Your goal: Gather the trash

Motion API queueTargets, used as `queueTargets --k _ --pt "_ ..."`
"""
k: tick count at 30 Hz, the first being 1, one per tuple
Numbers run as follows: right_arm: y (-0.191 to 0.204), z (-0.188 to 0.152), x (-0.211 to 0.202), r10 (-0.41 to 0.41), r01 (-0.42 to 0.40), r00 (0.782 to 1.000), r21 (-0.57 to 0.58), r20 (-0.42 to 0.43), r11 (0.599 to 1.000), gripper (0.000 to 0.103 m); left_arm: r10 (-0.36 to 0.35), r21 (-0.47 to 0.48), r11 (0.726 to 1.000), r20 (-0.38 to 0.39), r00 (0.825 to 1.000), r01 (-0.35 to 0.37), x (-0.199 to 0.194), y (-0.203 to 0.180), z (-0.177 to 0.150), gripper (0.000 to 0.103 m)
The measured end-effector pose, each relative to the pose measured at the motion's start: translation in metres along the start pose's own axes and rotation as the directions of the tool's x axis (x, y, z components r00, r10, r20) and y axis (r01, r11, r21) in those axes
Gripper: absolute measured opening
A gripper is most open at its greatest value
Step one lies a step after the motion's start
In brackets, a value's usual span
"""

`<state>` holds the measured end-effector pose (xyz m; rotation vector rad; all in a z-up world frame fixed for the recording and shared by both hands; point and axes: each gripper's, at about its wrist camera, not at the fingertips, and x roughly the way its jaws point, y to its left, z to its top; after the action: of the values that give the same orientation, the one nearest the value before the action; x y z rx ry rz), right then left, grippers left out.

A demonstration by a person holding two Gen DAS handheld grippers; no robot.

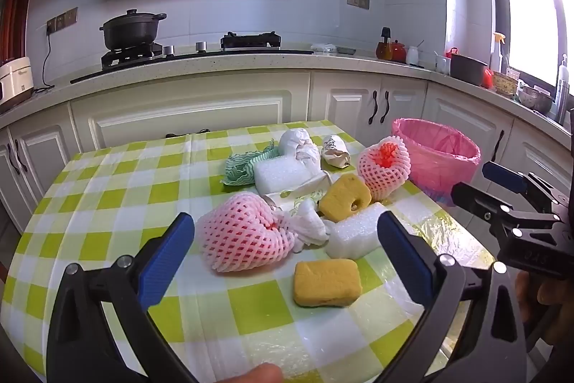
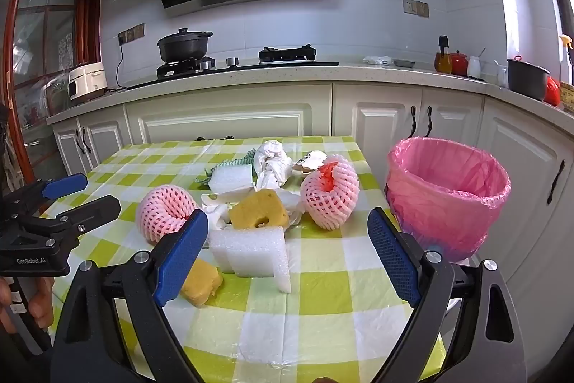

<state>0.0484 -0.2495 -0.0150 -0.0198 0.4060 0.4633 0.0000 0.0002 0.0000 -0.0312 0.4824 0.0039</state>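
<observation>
Trash lies in a heap on the green checked table (image 1: 107, 203). It includes two pink foam fruit nets (image 1: 244, 237) (image 1: 384, 167), two yellow sponges (image 1: 326, 282) (image 1: 344, 198), white foam blocks (image 1: 358, 234) (image 1: 283, 171), crumpled tissue (image 1: 299, 142) and a green cloth (image 1: 244, 167). A bin with a pink liner (image 1: 441, 160) stands past the table's right edge. My left gripper (image 1: 287, 257) is open and empty above the near net and sponge. My right gripper (image 2: 287, 257) is open and empty over a white foam block (image 2: 251, 252), with the pink-lined bin (image 2: 448, 196) to its right.
White kitchen cabinets (image 1: 201, 117) run behind the table. The counter holds a stove with a black pot (image 1: 131, 29), jars and bowls. A rice cooker (image 2: 86, 79) stands at the left. The left gripper shows at the left edge of the right wrist view (image 2: 68, 200).
</observation>
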Motion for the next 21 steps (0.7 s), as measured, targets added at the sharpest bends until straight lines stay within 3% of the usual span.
queueTargets --k 21 --pt "-0.0008 -0.0002 -0.0002 -0.003 0.003 1.0 0.0 0.0 1.0 0.085 0.001 0.003 1.0 0.002 1.0 -0.001 0.0 -0.0009 -0.0002 0.099"
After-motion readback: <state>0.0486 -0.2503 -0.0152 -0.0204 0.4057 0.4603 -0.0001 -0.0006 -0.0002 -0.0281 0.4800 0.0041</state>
